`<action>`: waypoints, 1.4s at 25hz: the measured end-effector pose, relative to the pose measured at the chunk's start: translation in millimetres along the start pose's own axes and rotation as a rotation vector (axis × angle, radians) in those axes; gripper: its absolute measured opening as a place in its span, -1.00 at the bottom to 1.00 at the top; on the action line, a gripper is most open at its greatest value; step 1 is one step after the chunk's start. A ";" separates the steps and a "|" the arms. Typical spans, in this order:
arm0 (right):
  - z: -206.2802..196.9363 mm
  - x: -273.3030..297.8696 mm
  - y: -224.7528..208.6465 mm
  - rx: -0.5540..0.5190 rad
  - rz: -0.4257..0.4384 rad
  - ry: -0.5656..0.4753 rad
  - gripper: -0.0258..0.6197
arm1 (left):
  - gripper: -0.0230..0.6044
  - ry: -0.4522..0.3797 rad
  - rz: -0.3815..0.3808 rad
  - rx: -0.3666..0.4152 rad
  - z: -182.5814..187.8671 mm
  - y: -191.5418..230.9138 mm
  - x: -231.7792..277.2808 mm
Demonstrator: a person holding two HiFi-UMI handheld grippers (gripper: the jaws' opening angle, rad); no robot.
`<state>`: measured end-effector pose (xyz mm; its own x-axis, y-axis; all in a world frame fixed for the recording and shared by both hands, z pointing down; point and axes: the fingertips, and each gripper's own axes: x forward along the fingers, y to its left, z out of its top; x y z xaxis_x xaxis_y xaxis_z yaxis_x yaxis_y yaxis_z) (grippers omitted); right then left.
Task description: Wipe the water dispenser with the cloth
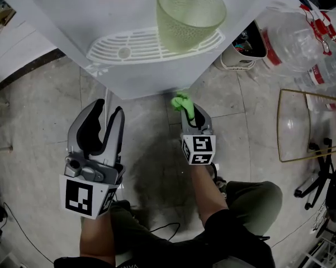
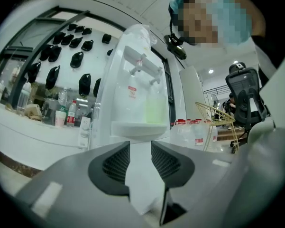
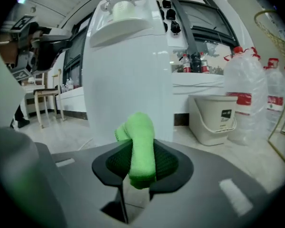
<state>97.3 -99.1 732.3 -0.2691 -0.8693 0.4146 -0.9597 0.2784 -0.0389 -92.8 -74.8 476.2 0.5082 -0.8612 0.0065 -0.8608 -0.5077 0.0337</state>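
Observation:
The white water dispenser (image 1: 128,66) stands ahead of me, with a pale green cup (image 1: 187,15) on its drip tray (image 1: 134,46). My right gripper (image 1: 189,111) is shut on a folded green cloth (image 1: 181,101), held low just in front of the dispenser's base. In the right gripper view the cloth (image 3: 141,146) sticks up between the jaws, the dispenser (image 3: 128,70) close behind it. My left gripper (image 1: 103,121) hangs open and empty to the left, short of the front panel. Its own view shows the dispenser (image 2: 133,103) beyond the parted jaws.
A white bucket (image 1: 243,52) and large water bottles (image 1: 293,38) stand to the right of the dispenser. A gold wire rack (image 1: 307,124) and an office chair base (image 1: 318,177) are further right. My legs and shoes are below the grippers on the tiled floor.

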 end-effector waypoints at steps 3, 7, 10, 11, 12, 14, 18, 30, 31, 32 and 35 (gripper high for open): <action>-16.8 2.2 58.1 -0.014 0.108 0.037 -0.58 | -0.57 -0.031 0.024 0.007 8.5 9.2 -6.9; -18.5 13.6 130.8 -0.045 0.250 0.048 -0.58 | -0.57 -0.025 0.025 0.016 9.5 14.6 -16.7; -14.5 31.4 176.5 -0.130 0.334 0.050 -0.58 | -0.57 -0.013 0.029 0.003 8.6 20.7 -24.5; -12.1 38.8 188.8 -0.162 0.355 0.048 -0.58 | -0.57 -0.013 0.033 0.001 9.2 23.1 -27.1; -9.1 46.6 199.3 -0.189 0.373 0.046 -0.58 | -0.57 -0.013 0.036 0.001 9.7 25.0 -29.4; -4.1 63.5 213.6 -0.228 0.393 0.050 -0.58 | -0.57 -0.012 0.041 0.004 10.1 28.5 -33.7; -2.2 93.0 221.2 -0.243 0.389 0.084 -0.58 | -0.57 -0.037 0.082 0.012 15.6 41.2 -42.5; -15.2 88.0 105.9 -0.240 0.235 0.138 -0.58 | -0.57 0.000 0.023 0.009 5.7 18.1 -23.4; -17.1 85.9 86.1 -0.234 0.206 0.142 -0.58 | -0.57 0.005 0.013 0.010 3.3 13.2 -18.9; -18.8 83.8 66.9 -0.227 0.178 0.147 -0.58 | -0.57 0.012 0.002 0.015 0.6 8.0 -14.3; -24.1 75.9 13.6 -0.210 0.098 0.169 -0.58 | -0.57 0.035 -0.036 0.031 -8.6 -8.6 -1.6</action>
<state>65.8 -151.4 785.2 -0.3256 -0.7586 0.5644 -0.8870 0.4517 0.0955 -85.9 -68.9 484.5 0.5387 -0.8415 0.0405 -0.8423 -0.5390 0.0032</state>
